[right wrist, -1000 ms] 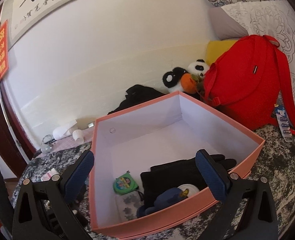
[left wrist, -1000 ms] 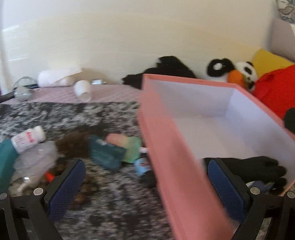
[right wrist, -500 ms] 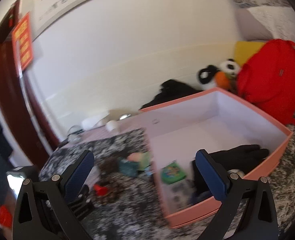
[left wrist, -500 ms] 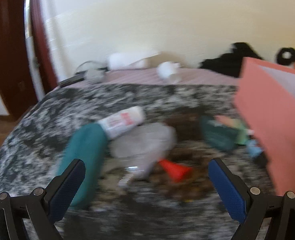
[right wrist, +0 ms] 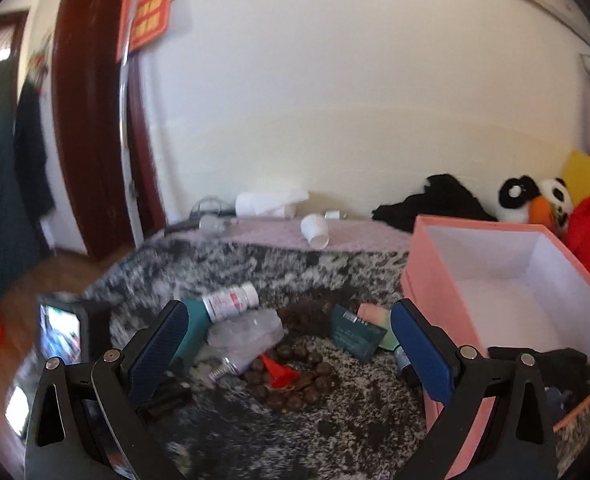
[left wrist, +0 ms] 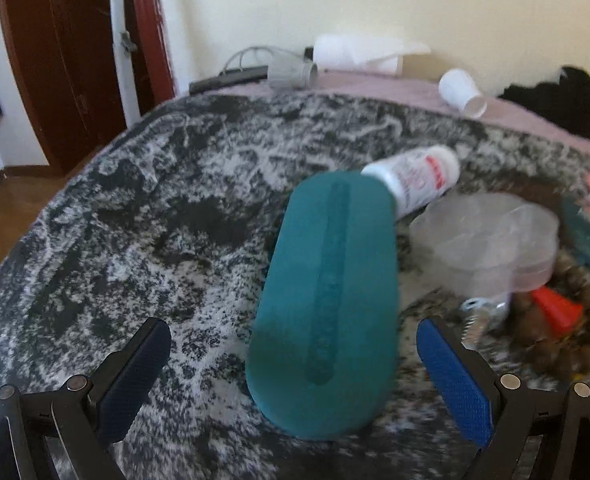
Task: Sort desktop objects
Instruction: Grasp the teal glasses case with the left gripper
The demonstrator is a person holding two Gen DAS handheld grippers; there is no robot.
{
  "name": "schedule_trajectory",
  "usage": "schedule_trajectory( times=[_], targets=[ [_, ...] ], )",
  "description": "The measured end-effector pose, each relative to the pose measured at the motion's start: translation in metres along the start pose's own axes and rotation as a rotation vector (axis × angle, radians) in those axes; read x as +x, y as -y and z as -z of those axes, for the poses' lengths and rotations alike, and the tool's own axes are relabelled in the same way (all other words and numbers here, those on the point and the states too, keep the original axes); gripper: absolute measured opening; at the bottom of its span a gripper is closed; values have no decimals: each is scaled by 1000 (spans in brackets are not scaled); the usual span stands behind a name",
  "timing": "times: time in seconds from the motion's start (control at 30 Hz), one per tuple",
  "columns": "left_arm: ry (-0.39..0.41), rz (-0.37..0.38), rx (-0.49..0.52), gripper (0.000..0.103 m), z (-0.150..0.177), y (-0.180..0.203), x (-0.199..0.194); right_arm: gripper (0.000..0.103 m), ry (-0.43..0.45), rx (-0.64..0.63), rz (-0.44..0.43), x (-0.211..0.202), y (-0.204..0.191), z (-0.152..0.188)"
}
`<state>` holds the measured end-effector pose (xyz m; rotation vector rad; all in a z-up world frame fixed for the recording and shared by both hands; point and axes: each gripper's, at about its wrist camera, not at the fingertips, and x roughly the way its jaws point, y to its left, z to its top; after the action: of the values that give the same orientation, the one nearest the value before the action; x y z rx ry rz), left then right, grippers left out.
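Jaws spread wide, our left gripper [left wrist: 293, 360] straddles the teal case [left wrist: 327, 300]; our right gripper [right wrist: 287, 344] hangs open, empty. We should centre, close across its narrow width, then lift clear of the white bottle [left wrist: 415, 178] toward the pink box [right wrist: 495, 276].

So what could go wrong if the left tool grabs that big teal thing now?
1. The white bottle seems to lean on the far end of the teal case, so lifting the case could send it rolling.
2. The case looks nearly as wide as the open left tool, so a finger might bump it and push it away instead of gripping.
3. The clear plastic container sits close beside the case and could get dragged along.
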<state>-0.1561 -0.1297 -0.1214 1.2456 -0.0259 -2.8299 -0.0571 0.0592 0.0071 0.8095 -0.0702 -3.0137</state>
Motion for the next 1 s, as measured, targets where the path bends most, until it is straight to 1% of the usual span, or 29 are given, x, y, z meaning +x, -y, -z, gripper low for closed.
schedule_trajectory(
  times=[0.07, 0.13, 0.17, 0.27, 0.3, 0.37, 0.4, 0.43, 0.47, 0.53, 0.6, 0.63, 0.7, 0.73, 0.77, 0.8, 0.9, 1.0],
  targets=[
    [-29, 22, -12, 102, 1, -1, 12, 103, -52, 39, -17, 16, 8, 8],
    [-77, 36, -36, 102, 1, 0, 28, 103, -106, 86, -37, 32, 17, 16],
    [-88, 40, -51, 102, 0, 0, 34, 103, -117, 97, -40, 36, 20, 18],
    [-77, 38, -92, 102, -6, -1, 39, 103, -143, 107, -46, 46, 27, 23],
    [-72, 35, -96, 100, -7, 1, 38, 103, -150, 108, -53, 48, 29, 22],
    [-59, 26, -98, 75, -9, 5, 35, 103, -163, 110, -65, 51, 33, 23],
    [-53, 21, -100, 67, -10, 7, 33, 102, -168, 112, -69, 52, 35, 24],
    [-50, 16, -105, 67, -11, 8, 30, 102, -174, 113, -72, 53, 37, 25],
    [-54, 27, -114, 67, -11, 7, 28, 101, -180, 115, -76, 54, 39, 25],
    [-62, 44, -127, 67, -11, 3, 24, 96, -201, 130, -98, 57, 44, 27],
    [-59, 46, -131, 67, -10, -3, 16, 89, -257, 200, -175, 65, 53, 31],
    [-54, 44, -133, 67, -10, -6, 10, 87, -286, 237, -216, 70, 58, 34],
    [-34, 44, -145, 67, -8, -14, -6, 76, -335, 305, -272, 80, 66, 39],
    [-23, 48, -150, 67, -8, -17, -13, 71, -352, 327, -283, 83, 69, 41],
    [-13, 52, -156, 67, -7, -19, -22, 61, -365, 331, -275, 87, 70, 42],
    [-3, 58, -156, 67, -7, -22, -30, 55, -381, 313, -238, 91, 70, 44],
    [29, 54, -132, 67, -5, -24, -51, 53, -404, 262, -180, 103, 65, 48],
    [63, 17, -80, 67, -3, -19, -63, 53, -436, 245, -142, 116, 63, 55]
  ],
)
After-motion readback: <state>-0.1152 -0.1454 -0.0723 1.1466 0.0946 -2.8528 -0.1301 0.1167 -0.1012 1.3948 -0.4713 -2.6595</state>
